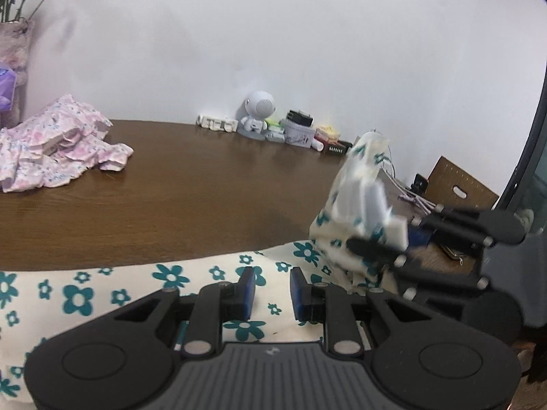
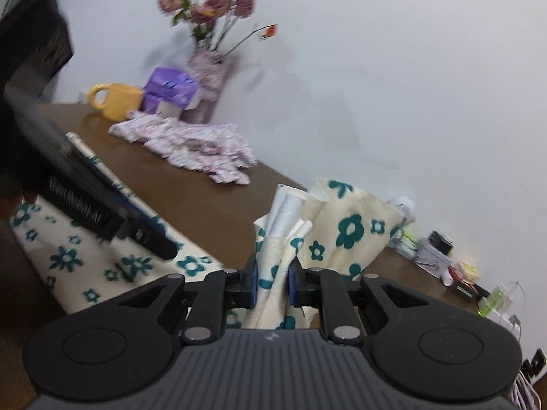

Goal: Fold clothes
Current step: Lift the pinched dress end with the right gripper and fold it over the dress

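Currently the right gripper (image 2: 272,285) is pinching a raised bunch of the floral garment (image 2: 345,235) — the left gripper (image 1: 272,293), fingers parted and empty, is hovering over the flat part; keep tension even.

This is a room in a home. A brown wooden table (image 1: 191,184) stands against a plain white wall (image 1: 273,41), and on it sit a vase of dried roses (image 2: 208,68), a yellow mug (image 2: 118,100), a purple packet (image 2: 169,90) and a crumpled pink garment (image 1: 58,143). Along the wall stand a small white robot figure (image 1: 256,114) and little boxes (image 1: 297,133).
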The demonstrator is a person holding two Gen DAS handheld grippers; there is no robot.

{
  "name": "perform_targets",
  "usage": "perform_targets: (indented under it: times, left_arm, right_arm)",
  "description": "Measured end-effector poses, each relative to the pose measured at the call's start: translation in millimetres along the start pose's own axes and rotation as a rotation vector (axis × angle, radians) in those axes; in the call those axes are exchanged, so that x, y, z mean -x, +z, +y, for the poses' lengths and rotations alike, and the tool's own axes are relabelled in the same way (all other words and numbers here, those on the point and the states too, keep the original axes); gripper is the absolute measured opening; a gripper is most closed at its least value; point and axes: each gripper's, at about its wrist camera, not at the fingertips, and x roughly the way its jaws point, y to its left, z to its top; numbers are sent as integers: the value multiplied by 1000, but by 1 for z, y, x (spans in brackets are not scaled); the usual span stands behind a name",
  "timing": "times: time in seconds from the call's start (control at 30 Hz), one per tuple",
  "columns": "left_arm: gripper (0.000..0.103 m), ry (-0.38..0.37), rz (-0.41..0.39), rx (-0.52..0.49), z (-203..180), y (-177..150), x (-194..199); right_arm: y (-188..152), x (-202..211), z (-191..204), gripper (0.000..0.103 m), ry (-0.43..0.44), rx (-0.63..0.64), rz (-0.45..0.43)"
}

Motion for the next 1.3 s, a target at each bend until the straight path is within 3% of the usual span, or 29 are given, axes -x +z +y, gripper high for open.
perform_targets:
  times: [0.6, 0.9, 1.1, 1.23, 1.3]
  left_arm:
    - [20, -60, -57, 3, 4, -3, 21]
    - [20, -74, -88, -66, -22, 14, 11]
    - [19, -15, 2, -34, -18, 20, -29]
    - [19, -33, 66, 52, -1, 15, -47]
    - [19, -38, 78, 74, 5, 13, -50]
  right_arm:
    - [-11, -14, 54, 15, 67, 137, 89]
    - [-18, -17, 66, 16, 89, 197, 100]
    - [-19, -20, 67, 19, 102, 201, 101]
    - [-19, -18, 64, 24, 117, 173, 94]
    - [-18, -15, 58, 33, 137, 133, 88]
